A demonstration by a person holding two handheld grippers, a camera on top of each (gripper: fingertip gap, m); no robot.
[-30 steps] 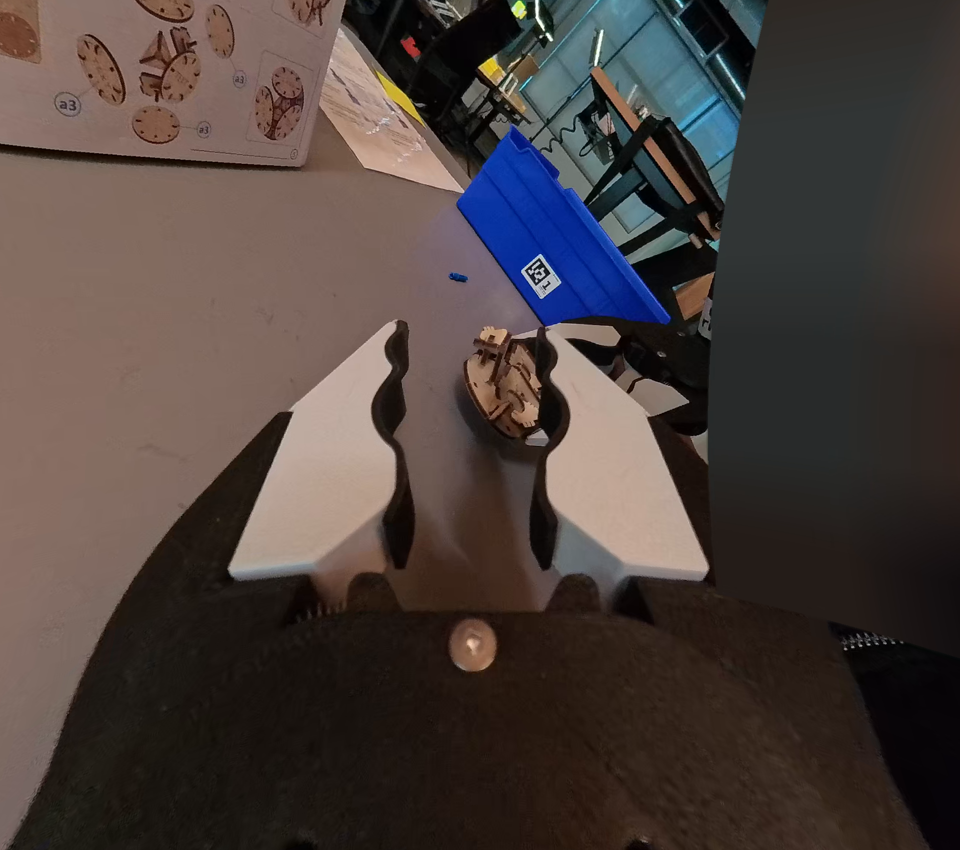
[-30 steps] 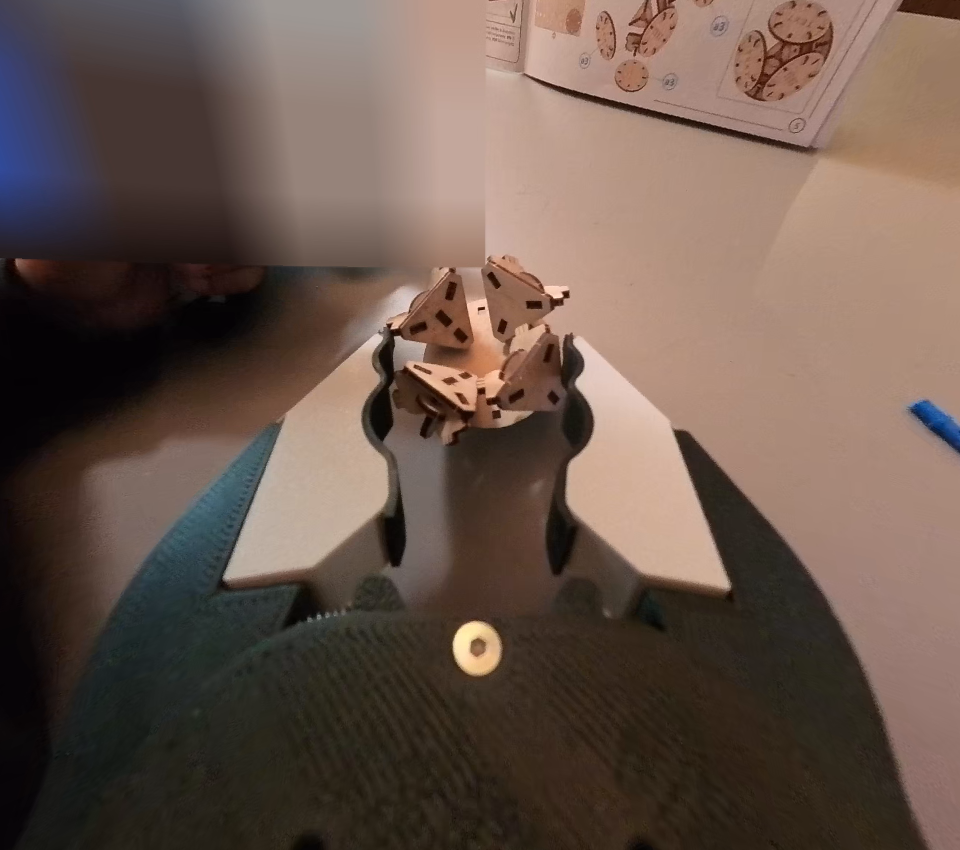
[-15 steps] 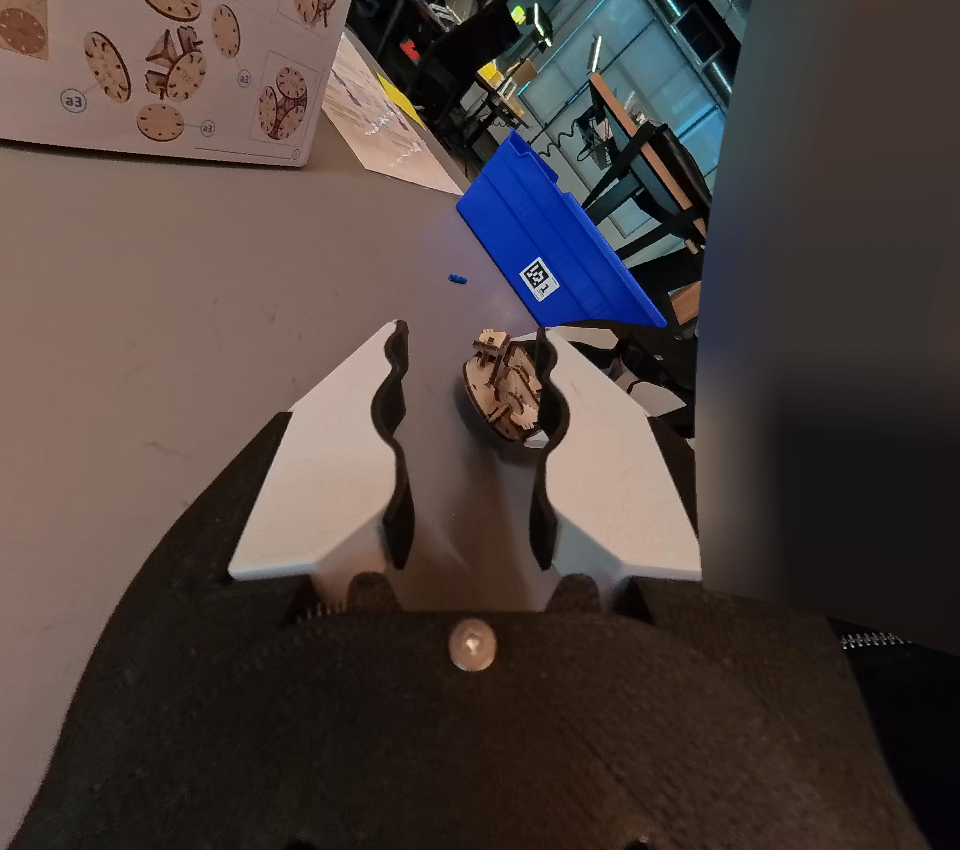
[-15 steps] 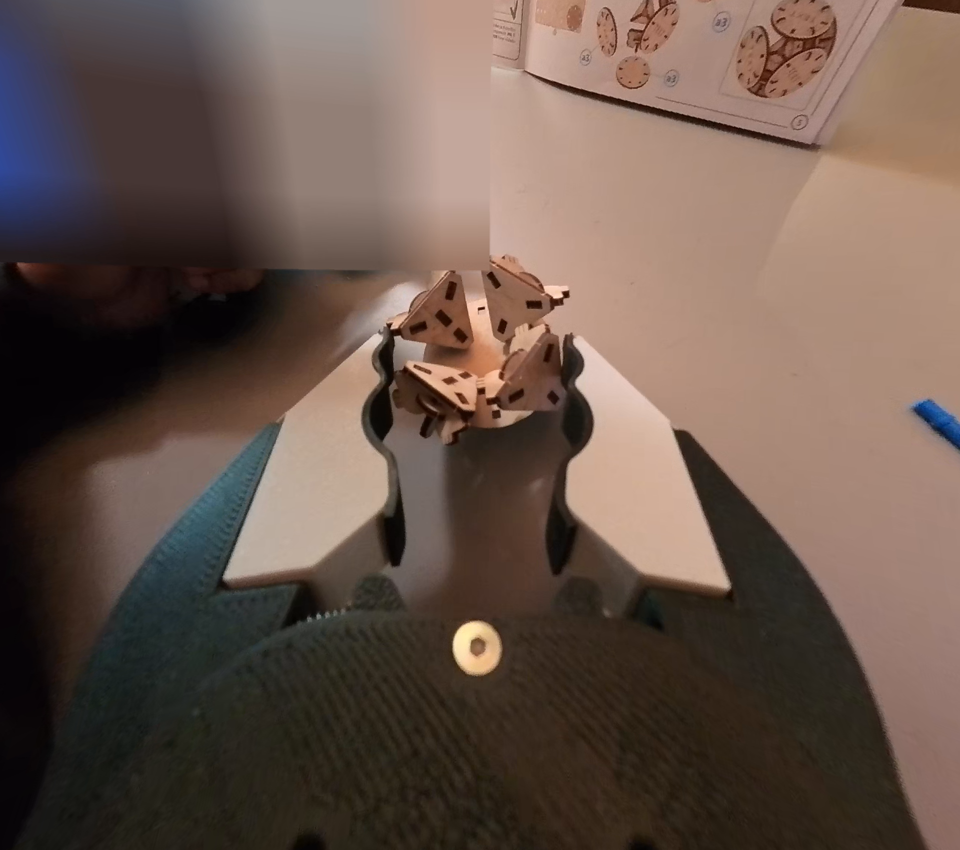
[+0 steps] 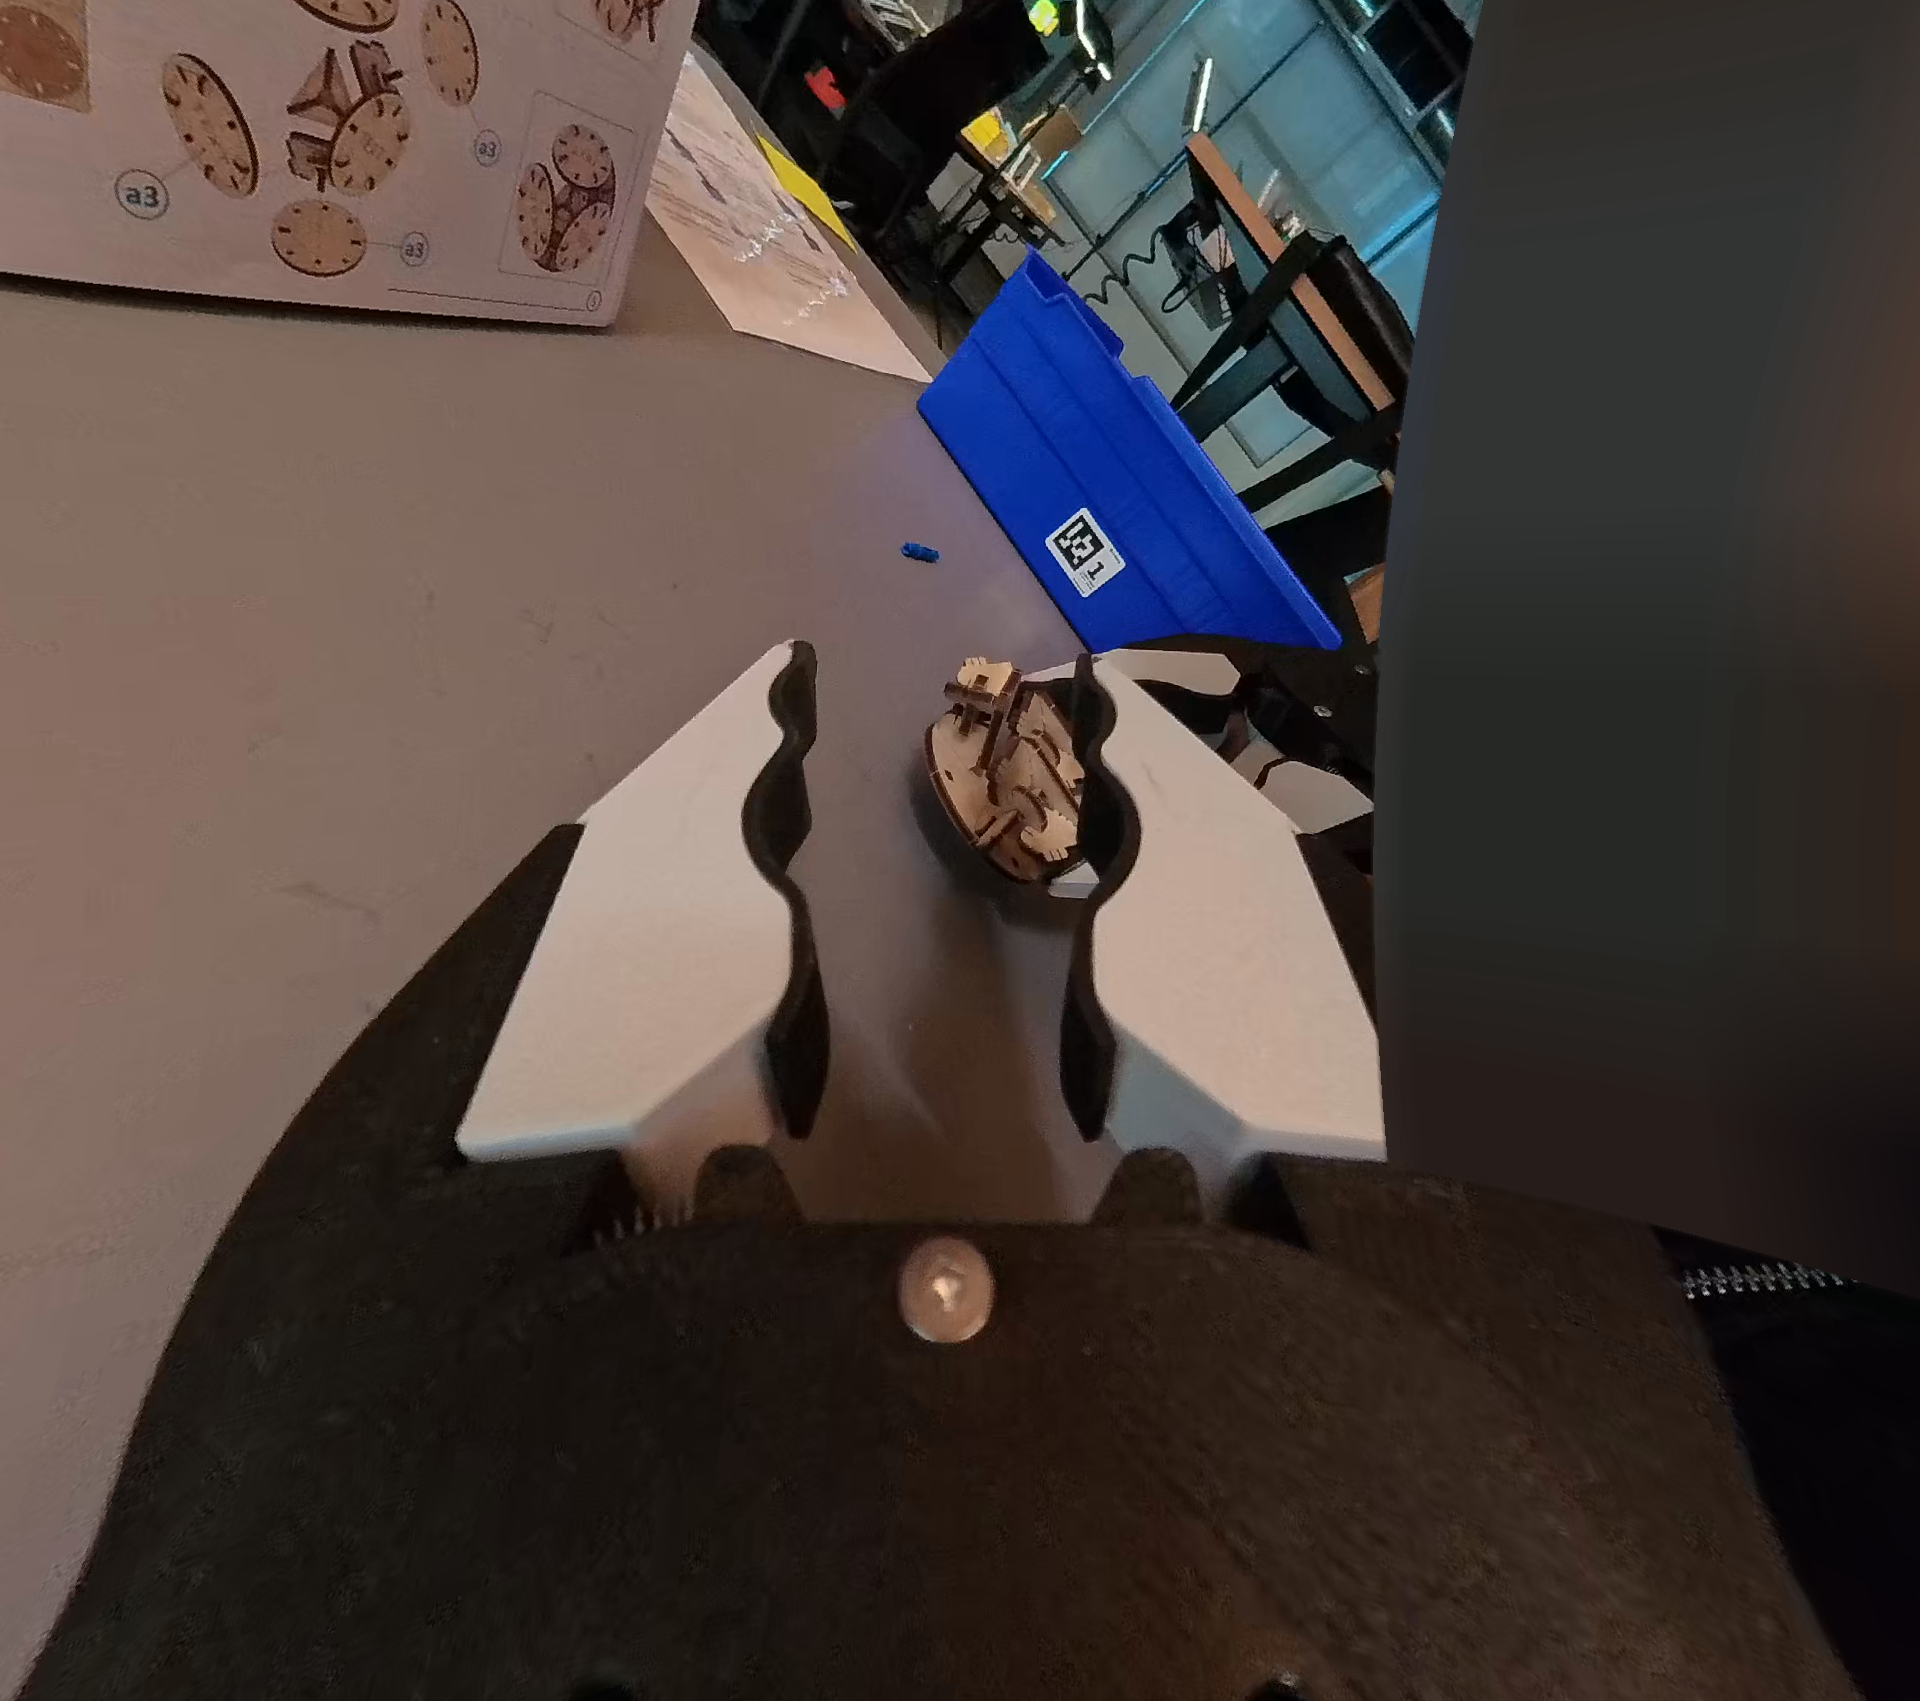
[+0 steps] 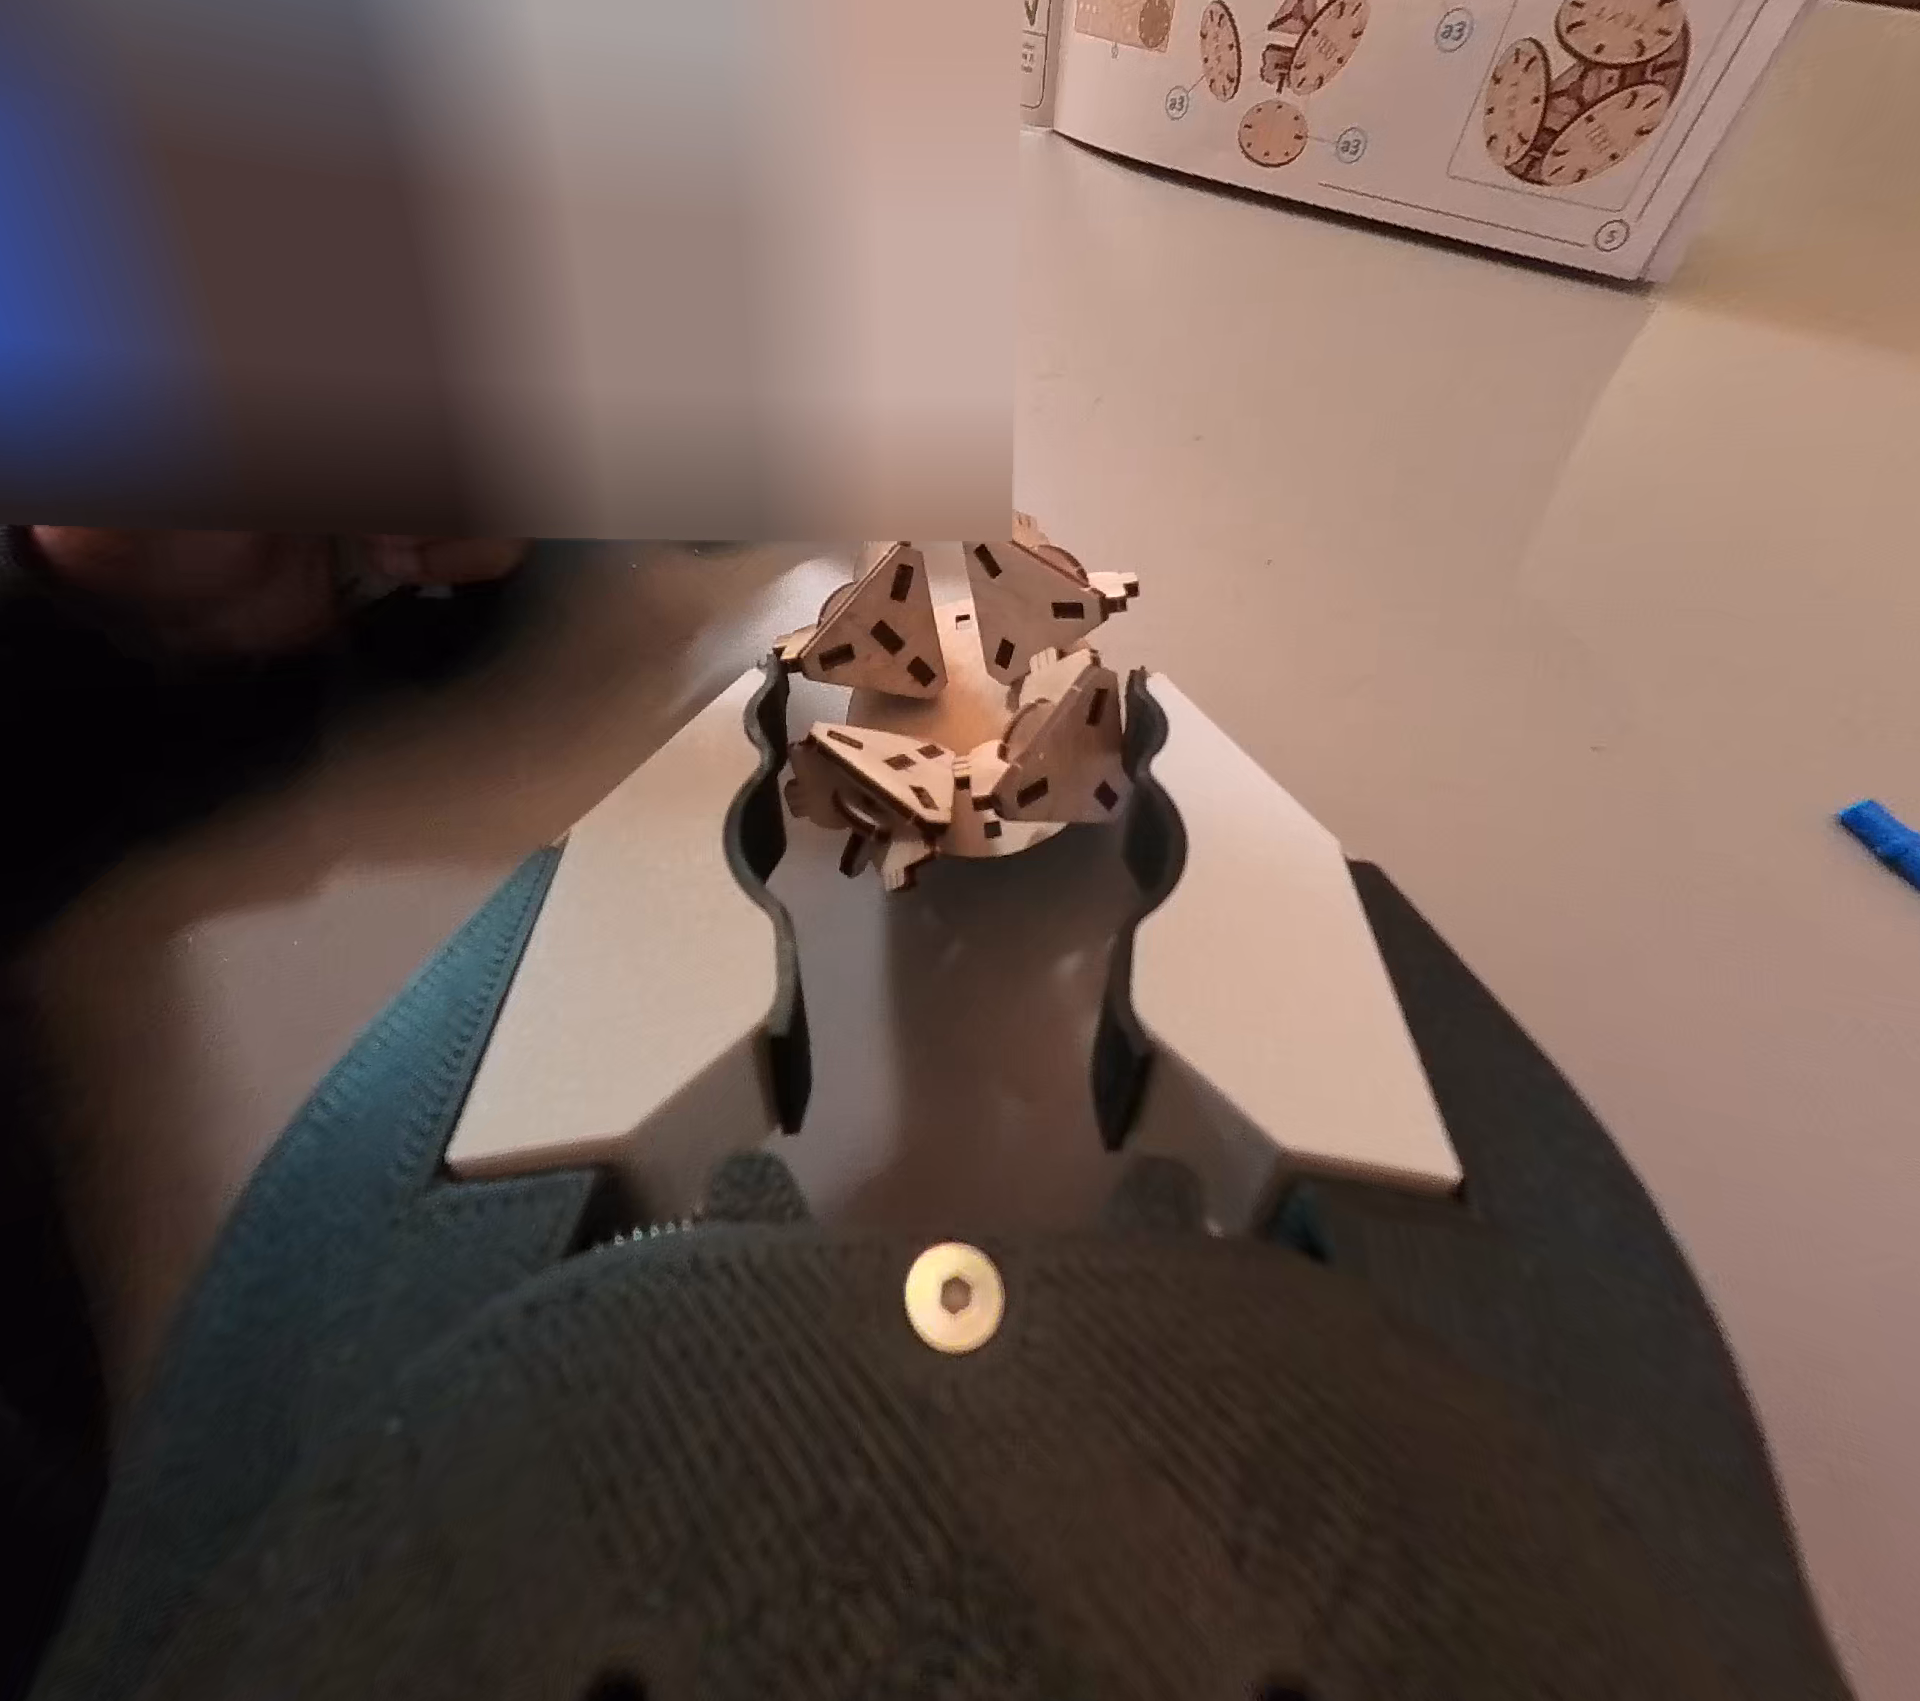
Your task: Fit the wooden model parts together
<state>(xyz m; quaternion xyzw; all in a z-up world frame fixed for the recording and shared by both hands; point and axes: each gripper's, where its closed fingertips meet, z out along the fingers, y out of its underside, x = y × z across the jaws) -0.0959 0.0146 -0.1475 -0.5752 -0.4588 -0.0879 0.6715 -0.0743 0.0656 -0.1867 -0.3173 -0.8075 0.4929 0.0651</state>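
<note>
Your grey surface fills most of both views and carries everything here. At its far side the printed instruction sheet stands propped up, with drawings of round wooden discs and their assembly; it also shows at the upper right of the right wrist view. Past its edge a second paper lies flat, a yellow patch beside it. A blue plastic bin sits near the surface's far right edge in the left wrist view, with a small square black-and-white marker on its wall.

Your right gripper has its fingers spread fairly wide around the wooden assembly, a cluster of light plywood triangles with dark slots fixed onto a round disc. Both dark wavy pads lie against its sides: the left pad meets the lower-left triangle, and the right pad meets the triangle on the right. The upper triangles stick out beyond the fingertips.

Your left gripper holds its fingers moderately apart with only bare surface seen in the gap. The same wooden assembly shows just beside its right finger, disc edge toward you, but the left pad stands well clear of it. Beyond that, the white fingers of the right gripper reach in from the right.

A tiny blue piece lies on the surface between the left gripper and the bin, and shows again at the right edge of the right wrist view.
</note>
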